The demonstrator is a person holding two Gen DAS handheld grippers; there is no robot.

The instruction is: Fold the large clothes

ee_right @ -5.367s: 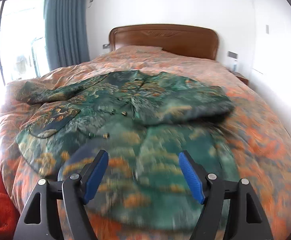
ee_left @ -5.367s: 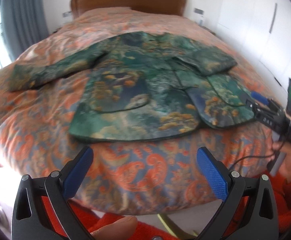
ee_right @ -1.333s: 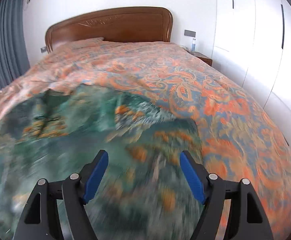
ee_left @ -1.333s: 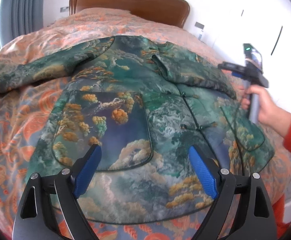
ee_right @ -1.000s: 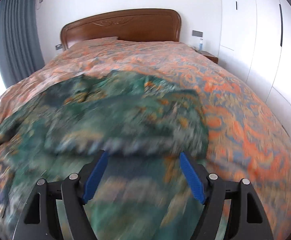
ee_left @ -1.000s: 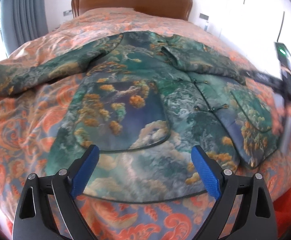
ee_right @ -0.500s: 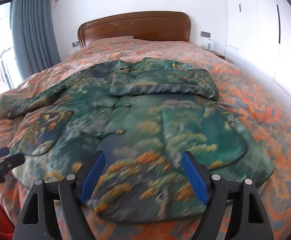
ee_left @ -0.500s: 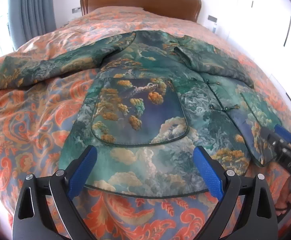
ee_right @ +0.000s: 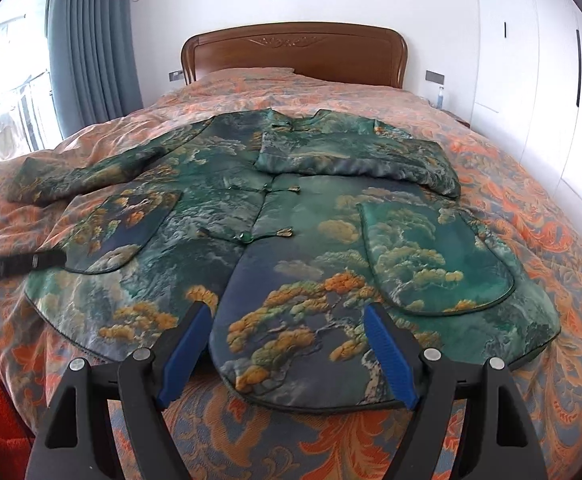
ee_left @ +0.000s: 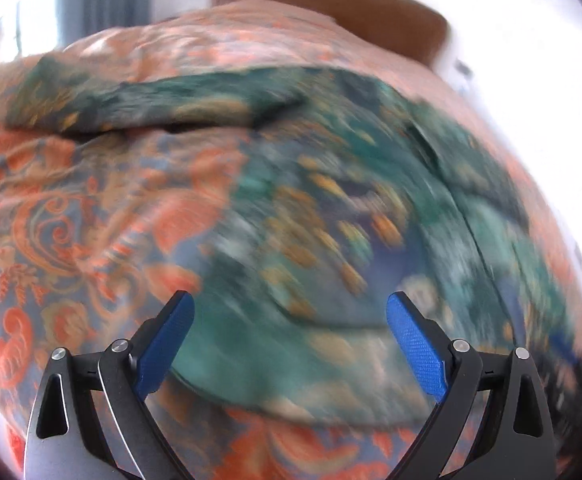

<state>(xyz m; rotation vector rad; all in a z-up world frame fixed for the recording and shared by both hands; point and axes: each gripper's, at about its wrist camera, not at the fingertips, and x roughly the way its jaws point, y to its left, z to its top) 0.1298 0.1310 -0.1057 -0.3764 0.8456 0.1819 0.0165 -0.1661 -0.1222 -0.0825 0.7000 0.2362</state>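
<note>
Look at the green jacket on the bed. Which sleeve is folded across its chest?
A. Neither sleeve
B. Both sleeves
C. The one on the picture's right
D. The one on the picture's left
C: in the right wrist view, the right-hand sleeve lies across the jacket, while the left-hand sleeve stretches out over the bedspread.

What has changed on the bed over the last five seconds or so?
Only the views shifted: the left gripper swung toward the outstretched sleeve side, its picture now blurred, and the right gripper settled facing the hem. Both stayed open, holding nothing. The green brocade jacket lies as before, one sleeve folded across the chest.
</note>
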